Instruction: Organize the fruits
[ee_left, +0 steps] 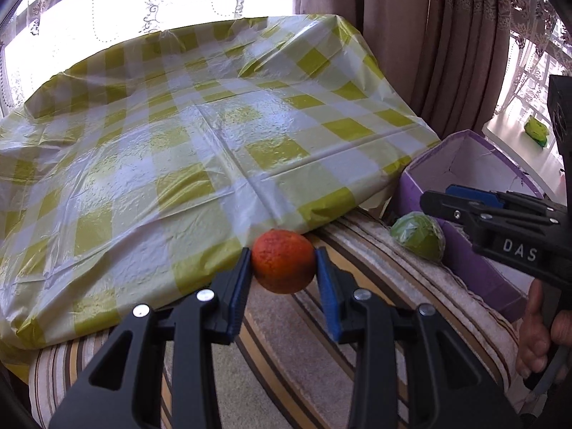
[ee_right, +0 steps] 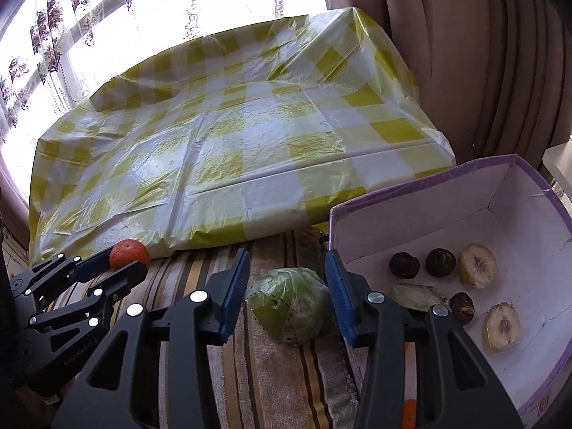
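Orange (ee_left: pixel 283 265) pinched in left hand-held gripper (ee_left: pixel 282 268) — green fruit (ee_right: pixel 289 304) between right's fingers.

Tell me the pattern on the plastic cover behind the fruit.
Yellow-green and white checks on the plastic cover; clearest in the right wrist view.

Glossy, crinkled plastic tablecloth (ee_left: pixel 200 136); matt purple cardboard box (ee_right: pixel 464 214); plush striped cloth cover (ee_right: pixel 279 375); film-wrapped green fruit (ee_right: pixel 289 304); rough-skinned orange (ee_left: pixel 283 261)

Striped rug (ee_right: pixel 286 364) (green fruit (ee_right: pixel 289 304), box (ee_right: pixel 422 193))
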`<state>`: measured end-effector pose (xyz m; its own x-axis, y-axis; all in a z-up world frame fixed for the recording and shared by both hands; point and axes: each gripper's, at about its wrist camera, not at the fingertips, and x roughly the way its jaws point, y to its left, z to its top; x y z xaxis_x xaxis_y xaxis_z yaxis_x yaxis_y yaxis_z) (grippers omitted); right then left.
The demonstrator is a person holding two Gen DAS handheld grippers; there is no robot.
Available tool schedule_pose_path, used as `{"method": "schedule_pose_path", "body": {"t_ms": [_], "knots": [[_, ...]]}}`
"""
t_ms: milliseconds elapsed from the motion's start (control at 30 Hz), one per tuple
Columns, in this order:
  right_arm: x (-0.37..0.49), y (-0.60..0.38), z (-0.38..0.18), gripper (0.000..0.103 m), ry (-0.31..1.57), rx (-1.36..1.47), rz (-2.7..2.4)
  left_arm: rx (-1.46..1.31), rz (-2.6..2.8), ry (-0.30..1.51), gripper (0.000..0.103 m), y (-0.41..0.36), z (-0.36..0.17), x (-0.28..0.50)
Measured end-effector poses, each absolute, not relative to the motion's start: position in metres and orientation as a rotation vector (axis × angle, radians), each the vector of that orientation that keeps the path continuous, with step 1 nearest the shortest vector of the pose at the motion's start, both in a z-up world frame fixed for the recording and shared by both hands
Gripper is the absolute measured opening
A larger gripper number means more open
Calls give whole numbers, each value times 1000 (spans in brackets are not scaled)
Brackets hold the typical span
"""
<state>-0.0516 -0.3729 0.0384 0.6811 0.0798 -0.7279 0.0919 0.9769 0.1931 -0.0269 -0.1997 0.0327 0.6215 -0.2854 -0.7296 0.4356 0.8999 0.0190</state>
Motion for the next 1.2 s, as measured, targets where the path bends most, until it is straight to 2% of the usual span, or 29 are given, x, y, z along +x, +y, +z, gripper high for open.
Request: {"method": "schedule_pose_path", "body": {"t_ms": [100, 133, 200, 500, 567, 667, 767, 833, 900, 1200], "knots": [[-50, -371, 28, 48, 848, 231, 20, 199, -415, 801, 36, -200, 32, -26], [-50, -367, 27, 55, 841, 212, 29, 196, -414, 803, 36, -199, 32, -26], [-48, -357, 26, 62, 845, 170, 26, 194, -414, 806, 36, -198, 30, -25], [-49, -338, 23, 68, 864, 64, 37, 154, -429, 811, 36, -192, 30, -24], [-49, -339, 19, 73, 889, 88, 45, 139, -434, 815, 36, -190, 29, -23], [-50, -350, 18, 72, 913, 160, 39, 121, -443, 815, 36, -188, 29, -23], [-50, -347, 17, 67, 918, 152, 3, 99, -458, 819, 36, -186, 30, -22], [-50, -347, 17, 57, 917, 144, -36, 86, -473, 826, 36, -186, 29, -20], [-50, -346, 16, 53, 920, 133, -50, 76, -485, 831, 36, -186, 29, -19], [-56, -348, 16, 51, 900, 135, -47, 91, -618, 850, 36, -201, 41, 2]]}}
